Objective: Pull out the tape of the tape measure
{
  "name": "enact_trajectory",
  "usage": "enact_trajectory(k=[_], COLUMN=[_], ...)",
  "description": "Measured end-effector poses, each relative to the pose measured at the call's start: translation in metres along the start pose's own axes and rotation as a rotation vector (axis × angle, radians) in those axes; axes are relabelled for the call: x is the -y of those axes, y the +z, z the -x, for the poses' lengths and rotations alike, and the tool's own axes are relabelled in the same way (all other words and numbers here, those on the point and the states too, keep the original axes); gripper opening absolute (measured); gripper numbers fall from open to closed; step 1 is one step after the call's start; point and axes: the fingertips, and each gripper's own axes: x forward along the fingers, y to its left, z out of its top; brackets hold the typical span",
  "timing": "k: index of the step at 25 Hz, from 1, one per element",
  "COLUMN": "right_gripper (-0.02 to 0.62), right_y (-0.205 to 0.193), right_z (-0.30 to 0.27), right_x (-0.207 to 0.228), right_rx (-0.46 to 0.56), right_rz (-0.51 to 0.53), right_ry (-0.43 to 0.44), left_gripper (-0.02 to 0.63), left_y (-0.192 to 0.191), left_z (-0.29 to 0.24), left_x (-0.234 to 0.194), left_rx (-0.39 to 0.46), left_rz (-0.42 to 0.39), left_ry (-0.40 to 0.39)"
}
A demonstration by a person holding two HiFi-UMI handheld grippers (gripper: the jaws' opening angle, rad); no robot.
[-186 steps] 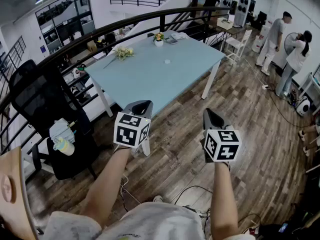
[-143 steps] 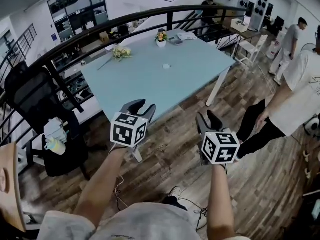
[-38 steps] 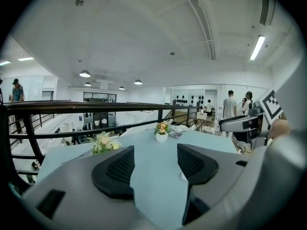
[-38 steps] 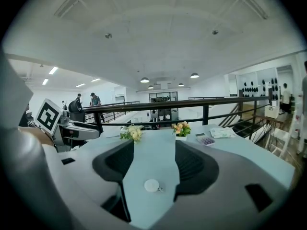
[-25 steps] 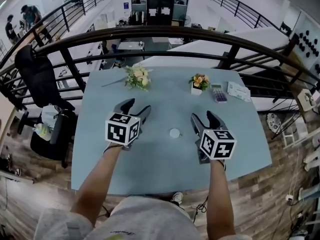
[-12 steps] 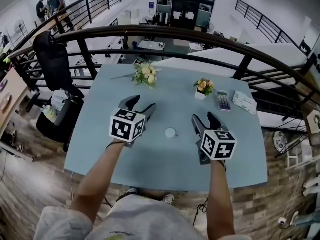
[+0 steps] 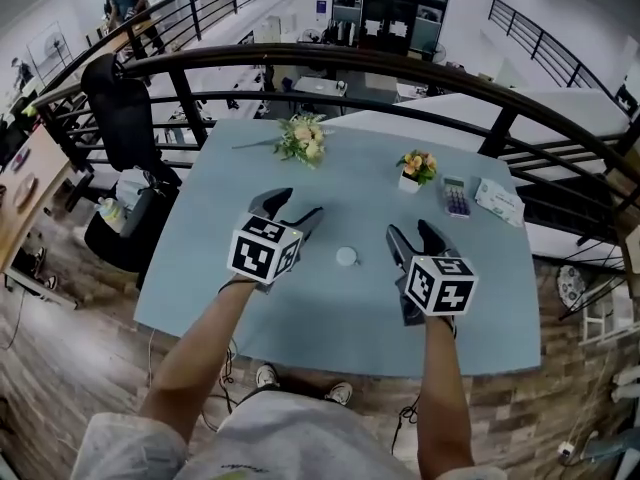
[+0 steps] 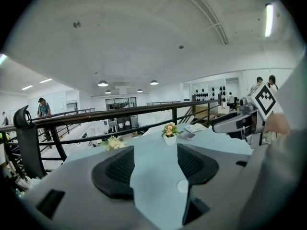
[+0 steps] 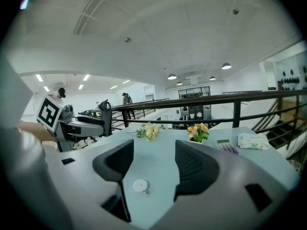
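Head view: table (image 7: 330, 318) with tape measure (image 7: 347, 256) far nearer than earlier

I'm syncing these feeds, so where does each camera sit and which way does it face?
Head view: on the person's head, looking steeply down at the blue table; forearms, left gripper and right gripper show.
Left gripper view: on the left gripper, looking along its open jaws across the table; right gripper at right.
Right gripper view: likewise along its open jaws; left gripper at left.
Shared: all show the white tape measure.
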Motion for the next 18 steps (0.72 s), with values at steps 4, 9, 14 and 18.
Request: enact_trajectory(k=[4,9,14,18], right_gripper=[0.253,0.254,0.253,0.254], right_y=[-0.007,-0.016,-0.027,-0.035], right_z=[-0.002,-0.003,-0.003,-0.004], right_x=[-0.007,-0.015,-0.019,-0.021], right_rx=[-0.011,-0.019,-0.023,-0.036], right_rz=[-0.005,-0.019,-0.03,-0.037], right_ry=[0.0,-0.013,-0.035,-0.062], left_gripper=[0.279,0.281,0.281,0.281], left_y=[-0.008,-0.02,-0.038,-0.055], left_z=[-0.004,-0.016,-0.034,-0.047], left_x=[0.008,0.022,0.045,0.061], left_rx=[-0.024,-0.067,-0.117,-0.162], left_rz=[-0.045,-0.128,-0.239,-0.296], left_ry=[-0.049,-0.133,-0.254,-0.351])
